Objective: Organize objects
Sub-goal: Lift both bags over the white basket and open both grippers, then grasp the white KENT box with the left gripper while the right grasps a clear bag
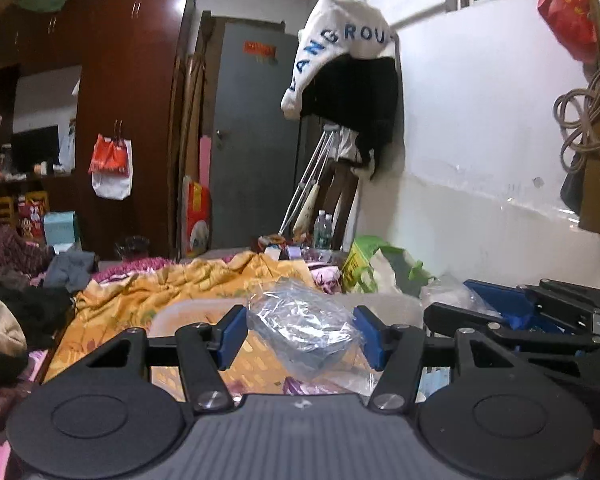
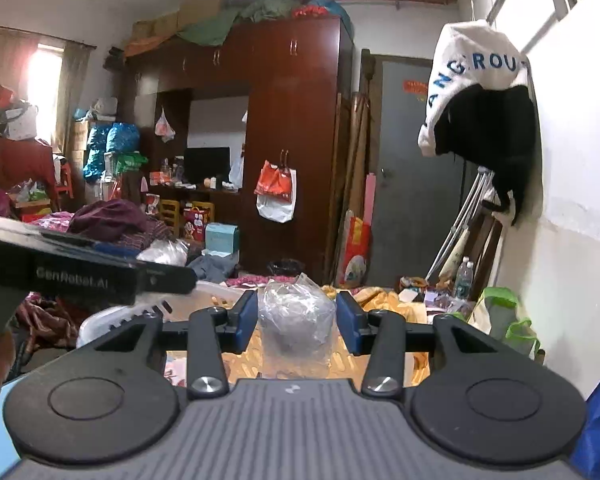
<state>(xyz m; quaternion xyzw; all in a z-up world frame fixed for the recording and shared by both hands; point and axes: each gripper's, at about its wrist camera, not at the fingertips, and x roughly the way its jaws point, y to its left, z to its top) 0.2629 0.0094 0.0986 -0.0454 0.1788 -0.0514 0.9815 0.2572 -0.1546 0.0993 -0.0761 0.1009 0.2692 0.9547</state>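
While both bundles are lifted clear of the bed, we judge the task to be in mid-carry, with nothing yet shown as put away. We find a clear plastic-wrapped bundle held between the blue pads of the left gripper, the pads pressing its crinkled wrap on either side. We find a second plastic-wrapped bundle, rounder and greyish inside, clamped upright in the right gripper at a narrow setting. Each bundle sits near its camera, above the orange-yellow bed cover.

Just beyond and below the bundles lies a pale plastic basket; whether it is the intended destination we cannot tell. In the left wrist view the right gripper shows at the right edge, close beside the left one.

Further out, much is left unsorted: dark and maroon clothes heaped at the left, a green bag against the right wall, and bottles at the far end of the bed. A white and black garment hangs on the wall, and a brown wardrobe stands far left.

We rate progress as early: two items in hand, placement outstanding, clutter remaining.
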